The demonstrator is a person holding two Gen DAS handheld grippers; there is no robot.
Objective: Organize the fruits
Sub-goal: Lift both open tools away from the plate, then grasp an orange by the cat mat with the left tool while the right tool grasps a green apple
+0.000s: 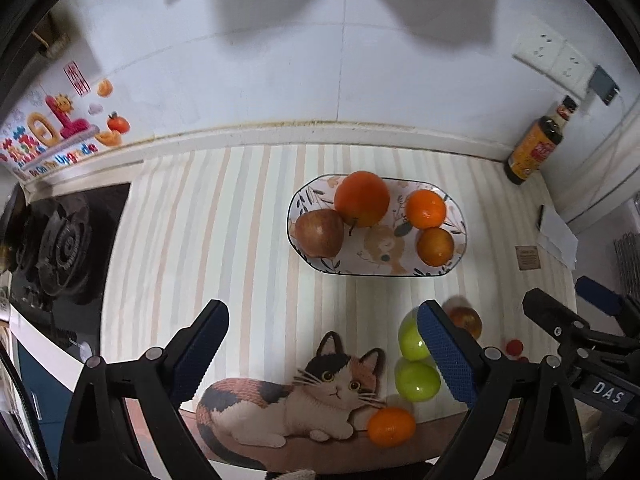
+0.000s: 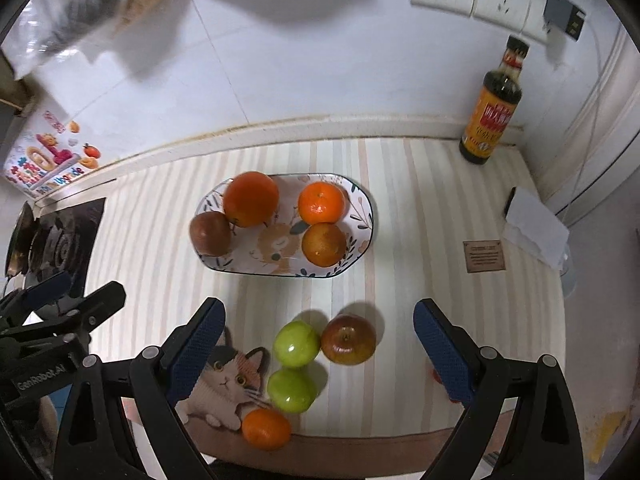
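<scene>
Left wrist view: the left claw (image 1: 322,344) gapes wide, empty, above the striped tabletop (image 1: 240,240); the glossy oval plate (image 1: 356,256) of round fruit sits at 12 o'clock.

Right wrist view: the right claw (image 2: 318,340) is spread around two smooth green apples (image 2: 294,366) and a red apple (image 2: 349,339), touching none.

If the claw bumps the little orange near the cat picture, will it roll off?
Probably. The little orange looks round and smooth, so a nudge likely rolls it. It sits near the counter's front edge, so it might drop. It looks firm, not squishy.
</scene>
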